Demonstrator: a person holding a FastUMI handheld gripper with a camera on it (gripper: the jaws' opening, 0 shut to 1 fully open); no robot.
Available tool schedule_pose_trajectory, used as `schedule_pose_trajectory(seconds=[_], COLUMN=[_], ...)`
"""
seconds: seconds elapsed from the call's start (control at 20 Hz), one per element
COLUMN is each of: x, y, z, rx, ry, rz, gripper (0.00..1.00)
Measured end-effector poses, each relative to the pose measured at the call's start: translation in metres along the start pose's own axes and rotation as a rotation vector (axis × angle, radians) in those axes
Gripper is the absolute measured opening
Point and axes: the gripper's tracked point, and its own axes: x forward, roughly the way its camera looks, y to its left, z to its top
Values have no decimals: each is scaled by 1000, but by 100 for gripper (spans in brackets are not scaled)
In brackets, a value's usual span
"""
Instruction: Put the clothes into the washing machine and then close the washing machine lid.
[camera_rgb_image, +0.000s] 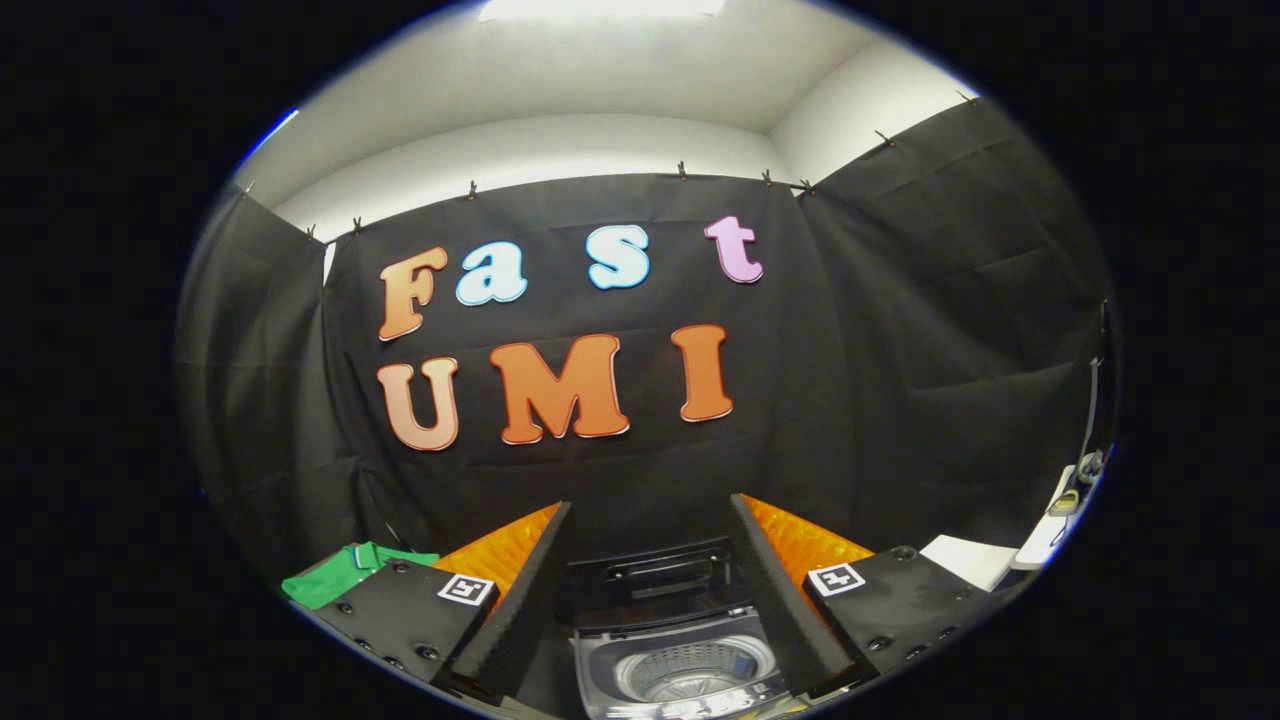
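Clothes, as far as can be seen, are one green garment (345, 572) lying off to the left of the fingers, beyond the left finger's mount and well apart from the washing machine (680, 665). The gripper (650, 590) has its fingers spread wide and holds nothing; between them sits the machine, its lid (660, 580) raised and leaning back toward the booth wall, its drum (695, 670) open and seemingly empty.

Judging from this, the task has barely begun: the garment is not yet picked up.

Risks from here:
- The garment lies loosely bunched. A pinch on a single thin layer could slip, or lift only a corner so the rest drags along the surface.
- Carrying it across, trailing cloth could catch on the machine's rim and hang outside the drum.
- Cloth left over the rim would keep the lid from closing fully.
- The lid stands close behind the opening. A hasty approach with fingers this wide could knock it down early, onto the fingers or the garment.

Some pale objects (1000, 555) rest to the right, clear of the likely path.
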Motion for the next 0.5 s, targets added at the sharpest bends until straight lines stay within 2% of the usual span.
schedule_pose_trajectory(seconds=[0.25, 0.5], x=[20, 36], y=[70, 169], z=[-3, -20], rx=[44, 63], ry=[24, 74], rz=[74, 227], gripper=[98, 98])
